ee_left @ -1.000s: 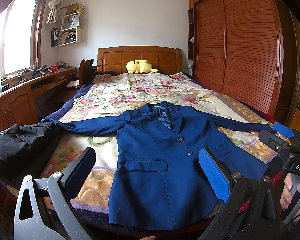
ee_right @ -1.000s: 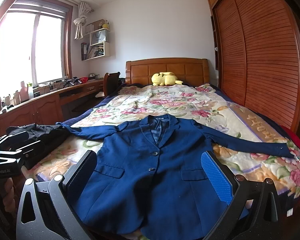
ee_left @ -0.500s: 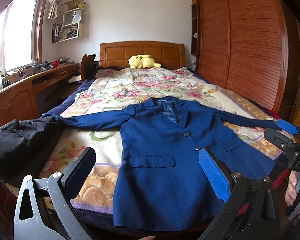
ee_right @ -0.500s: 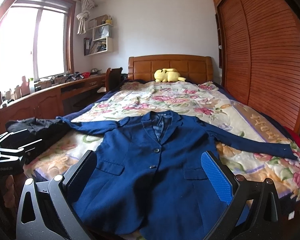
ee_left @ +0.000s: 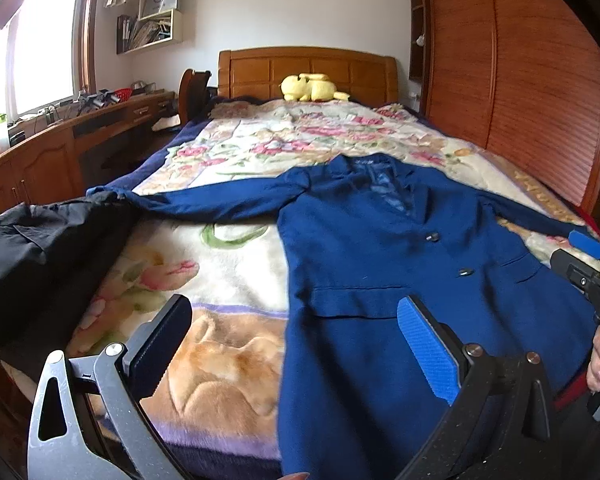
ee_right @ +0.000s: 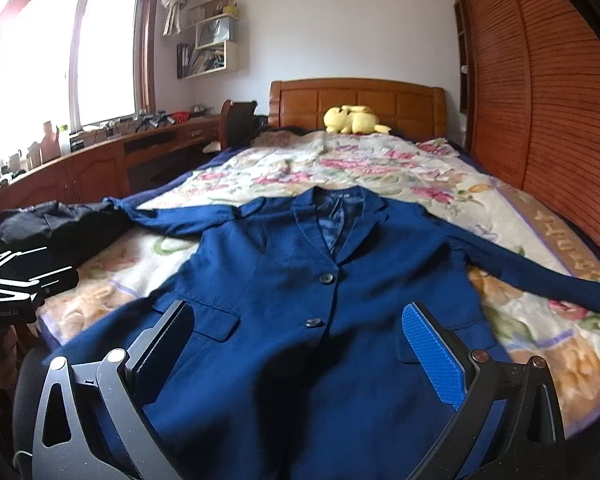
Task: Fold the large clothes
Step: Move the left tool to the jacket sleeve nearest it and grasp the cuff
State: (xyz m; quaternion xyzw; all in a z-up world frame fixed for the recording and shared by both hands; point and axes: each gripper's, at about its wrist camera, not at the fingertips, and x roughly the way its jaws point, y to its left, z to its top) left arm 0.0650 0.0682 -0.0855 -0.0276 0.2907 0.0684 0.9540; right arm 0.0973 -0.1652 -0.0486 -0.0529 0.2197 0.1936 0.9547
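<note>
A dark blue blazer (ee_left: 380,264) lies face up on the floral bed cover (ee_left: 284,140), buttoned, collar toward the headboard and both sleeves spread sideways. Its hem hangs at the foot of the bed. My left gripper (ee_left: 296,344) is open over the blazer's lower left front and the bare cover beside it, holding nothing. My right gripper (ee_right: 300,344) is open low over the blazer (ee_right: 300,280), near the bottom button, with nothing between its fingers. In the left wrist view the right gripper (ee_left: 588,268) shows at the right edge, held by a hand.
A black garment (ee_left: 32,248) lies heaped at the bed's left edge, touching the blazer's sleeve cuff. A yellow plush toy (ee_left: 310,87) sits by the wooden headboard (ee_left: 308,70). A long wooden desk (ee_right: 100,160) runs along the left. Slatted wardrobe doors (ee_left: 540,92) stand on the right.
Both grippers have moved forward and lower toward the blazer, which now fills more of each view. Both stay open; the blazer has not moved.
</note>
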